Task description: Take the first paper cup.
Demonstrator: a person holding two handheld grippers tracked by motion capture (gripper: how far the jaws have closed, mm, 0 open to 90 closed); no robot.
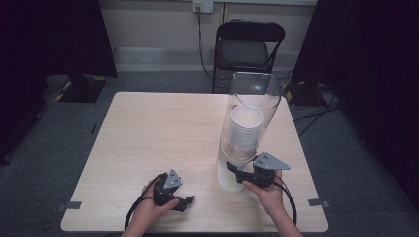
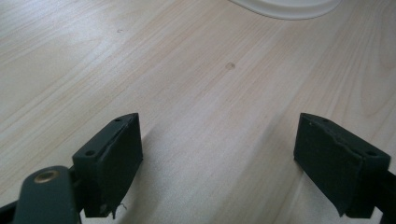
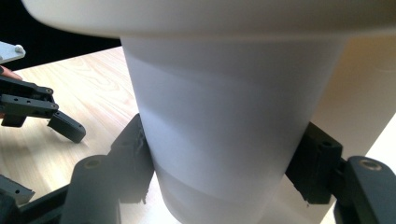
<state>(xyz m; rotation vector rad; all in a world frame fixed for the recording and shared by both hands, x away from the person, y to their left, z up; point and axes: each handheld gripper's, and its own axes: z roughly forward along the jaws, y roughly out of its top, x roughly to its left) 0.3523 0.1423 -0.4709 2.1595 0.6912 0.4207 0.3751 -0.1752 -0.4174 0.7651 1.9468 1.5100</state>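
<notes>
Both hands sat at the table's [image 1: 148, 128] 6 o'clock edge. Left gripper [image 2: 219, 163] hung spread above bare wood. Right gripper [image 3: 219, 172] pinched the white cup [image 3: 224, 116] under the clear dispenser tube [image 1: 252, 103], toward 4 o'clock.

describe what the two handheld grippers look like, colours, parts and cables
Both the left gripper and right gripper are black, each topped by a grey three-cornered plate with small holes. Black cables trail back past the person's bare forearms. Their jaws are blocky black pads on arms with brass-coloured pivot screws.
</notes>
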